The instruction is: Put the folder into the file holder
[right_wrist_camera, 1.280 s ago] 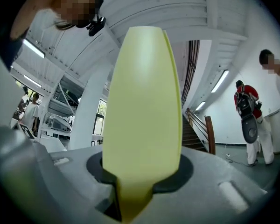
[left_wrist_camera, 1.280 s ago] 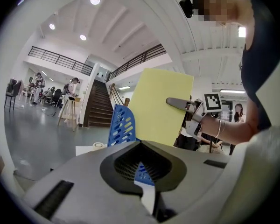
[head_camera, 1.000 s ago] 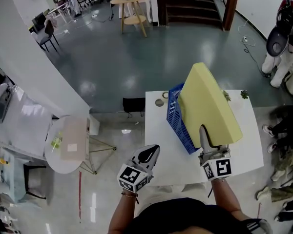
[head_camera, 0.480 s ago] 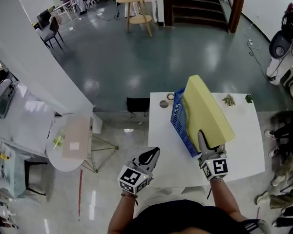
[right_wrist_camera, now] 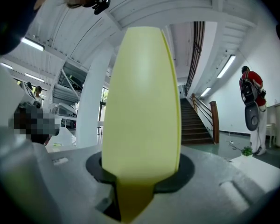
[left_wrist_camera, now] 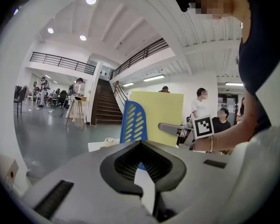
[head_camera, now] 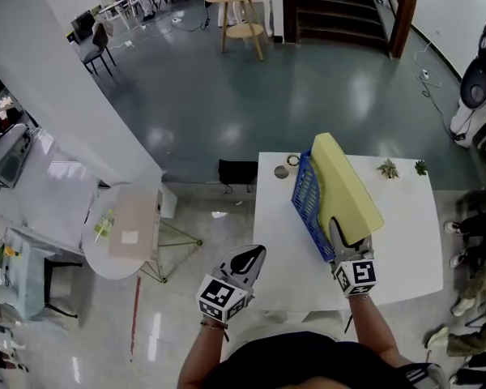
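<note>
Your right tongs [head_camera: 338, 235] are clamped on the near corner of the yellow folder [head_camera: 344, 186], with the jaws only narrowly apart and the folder's edge pinched between them. The folder stands on edge, leaning a little, with its lower part down against the blue file holder [head_camera: 306, 203]. From above it looks partly entered, but you cannot see whether its bottom edge rests on the holder's floor. So judge the task as nearly done: what remains is to seat the folder fully, let go, and draw the tongs back.

Your left tongs [head_camera: 249, 258] are fully closed and hold nothing. They hang off the near left corner of the desk [head_camera: 405, 241], well apart from the holder.

The holder lies close to the desk's left edge, so a push that way could slide it toward the drop. To its right the desk is bare and gives you room to withdraw. At the far edge sit a tape roll [head_camera: 292, 160], just beside the holder's far end, and two small plants [head_camera: 387, 168], clear of your path.
</note>
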`<act>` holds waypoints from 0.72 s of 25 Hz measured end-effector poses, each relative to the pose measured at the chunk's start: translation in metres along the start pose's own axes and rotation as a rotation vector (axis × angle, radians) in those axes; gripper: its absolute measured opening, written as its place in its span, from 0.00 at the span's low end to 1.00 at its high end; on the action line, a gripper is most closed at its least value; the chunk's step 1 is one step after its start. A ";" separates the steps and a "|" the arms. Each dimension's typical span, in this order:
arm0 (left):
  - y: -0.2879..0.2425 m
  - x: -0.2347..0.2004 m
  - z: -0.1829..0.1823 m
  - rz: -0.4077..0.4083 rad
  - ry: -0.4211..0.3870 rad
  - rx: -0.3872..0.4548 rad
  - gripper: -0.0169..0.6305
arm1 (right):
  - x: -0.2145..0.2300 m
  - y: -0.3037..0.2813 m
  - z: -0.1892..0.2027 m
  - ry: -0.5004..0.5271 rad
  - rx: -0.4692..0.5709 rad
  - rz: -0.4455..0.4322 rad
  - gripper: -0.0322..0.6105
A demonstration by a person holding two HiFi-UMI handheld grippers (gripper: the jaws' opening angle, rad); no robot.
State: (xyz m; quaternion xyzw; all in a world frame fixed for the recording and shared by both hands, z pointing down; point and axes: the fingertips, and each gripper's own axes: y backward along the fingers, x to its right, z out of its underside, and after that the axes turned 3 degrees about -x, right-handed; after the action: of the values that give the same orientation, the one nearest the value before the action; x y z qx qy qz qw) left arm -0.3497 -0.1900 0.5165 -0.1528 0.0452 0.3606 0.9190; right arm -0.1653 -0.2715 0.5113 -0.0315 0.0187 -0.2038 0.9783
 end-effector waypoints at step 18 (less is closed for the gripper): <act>0.006 0.014 0.002 0.012 0.002 -0.005 0.02 | 0.004 0.006 0.015 0.033 -0.017 -0.020 0.42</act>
State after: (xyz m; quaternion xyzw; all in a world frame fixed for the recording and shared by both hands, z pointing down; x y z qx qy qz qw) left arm -0.3438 -0.1762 0.5142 -0.1555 0.0462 0.3660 0.9164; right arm -0.1585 -0.2670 0.5253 -0.0368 0.0364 -0.2138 0.9755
